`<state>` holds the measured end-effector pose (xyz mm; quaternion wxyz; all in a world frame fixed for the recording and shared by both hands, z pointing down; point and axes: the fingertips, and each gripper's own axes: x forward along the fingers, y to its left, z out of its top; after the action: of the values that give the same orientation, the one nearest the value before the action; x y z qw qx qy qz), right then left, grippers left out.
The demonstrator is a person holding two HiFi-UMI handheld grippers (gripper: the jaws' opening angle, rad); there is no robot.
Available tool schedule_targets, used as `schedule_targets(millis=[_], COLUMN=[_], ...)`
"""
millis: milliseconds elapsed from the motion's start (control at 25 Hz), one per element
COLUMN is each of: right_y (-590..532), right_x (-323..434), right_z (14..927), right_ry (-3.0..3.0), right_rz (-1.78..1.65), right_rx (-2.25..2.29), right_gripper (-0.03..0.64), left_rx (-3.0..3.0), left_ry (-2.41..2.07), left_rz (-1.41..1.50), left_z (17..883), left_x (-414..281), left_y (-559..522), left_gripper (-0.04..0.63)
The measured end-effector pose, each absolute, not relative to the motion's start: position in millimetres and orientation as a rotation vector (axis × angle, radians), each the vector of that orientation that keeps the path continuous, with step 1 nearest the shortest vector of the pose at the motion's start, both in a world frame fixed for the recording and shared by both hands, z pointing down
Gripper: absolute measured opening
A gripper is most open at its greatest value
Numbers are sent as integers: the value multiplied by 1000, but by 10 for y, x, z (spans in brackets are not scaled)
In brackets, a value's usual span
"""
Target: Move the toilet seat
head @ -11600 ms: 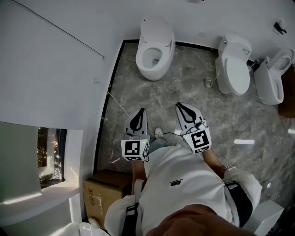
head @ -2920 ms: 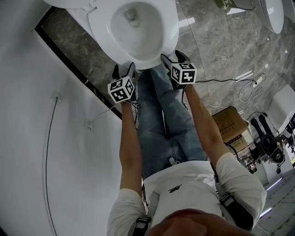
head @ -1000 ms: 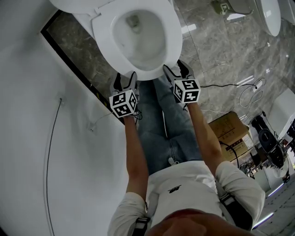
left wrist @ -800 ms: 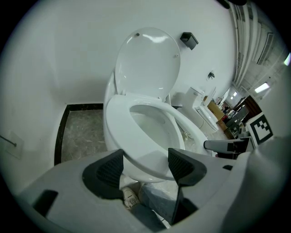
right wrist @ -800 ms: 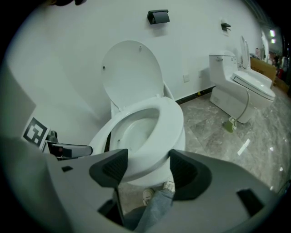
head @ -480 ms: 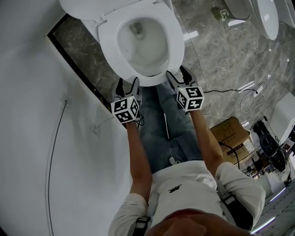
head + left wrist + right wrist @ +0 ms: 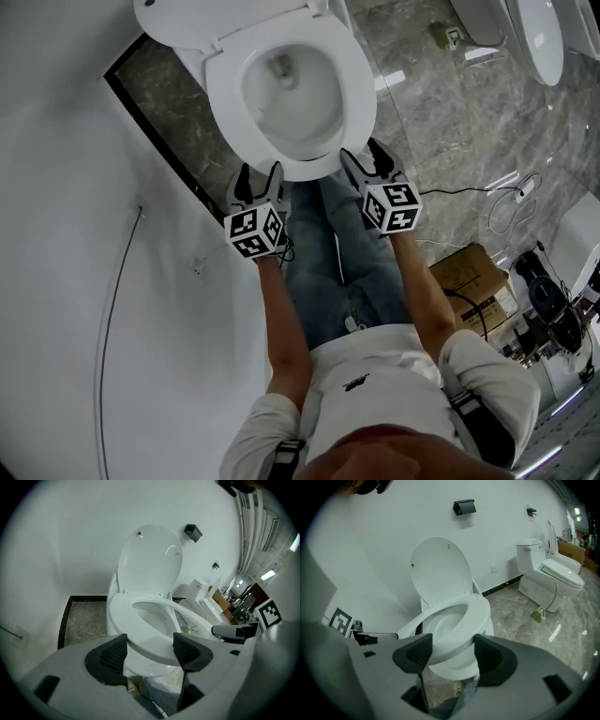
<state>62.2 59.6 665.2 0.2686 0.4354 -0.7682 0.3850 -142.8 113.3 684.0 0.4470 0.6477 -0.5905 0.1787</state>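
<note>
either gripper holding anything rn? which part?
No clamped hold. Left gripper and right gripper both have jaws apart around the front edge of the toilet seat, which looks raised off the bowl.

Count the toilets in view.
3. The nearest toilet, lid raised, in front of the person; a second toilet farther right along the wall; a third toilet behind it, mostly hidden.

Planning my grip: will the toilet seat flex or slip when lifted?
Likely stiff: the glossy white ring-shaped toilet seat holds its shape. Its gloss suggests slipperiness. Hinged beneath the raised white lid, it should pivot rather than lift free.
</note>
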Motion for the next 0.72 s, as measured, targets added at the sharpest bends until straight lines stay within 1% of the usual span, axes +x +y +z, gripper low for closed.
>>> schedule_targets(millis=[720], right_y=[283], right_x=[509], right_z=[6059], right_ry=[-2162], right_rz=[1072], right_rx=[1242], right_gripper=[295], left_rx=[1688], left_ry=[-1540], left_rz=[314], left_z=[6248], left_x=[-1526], left_y=[843], left_gripper=[327])
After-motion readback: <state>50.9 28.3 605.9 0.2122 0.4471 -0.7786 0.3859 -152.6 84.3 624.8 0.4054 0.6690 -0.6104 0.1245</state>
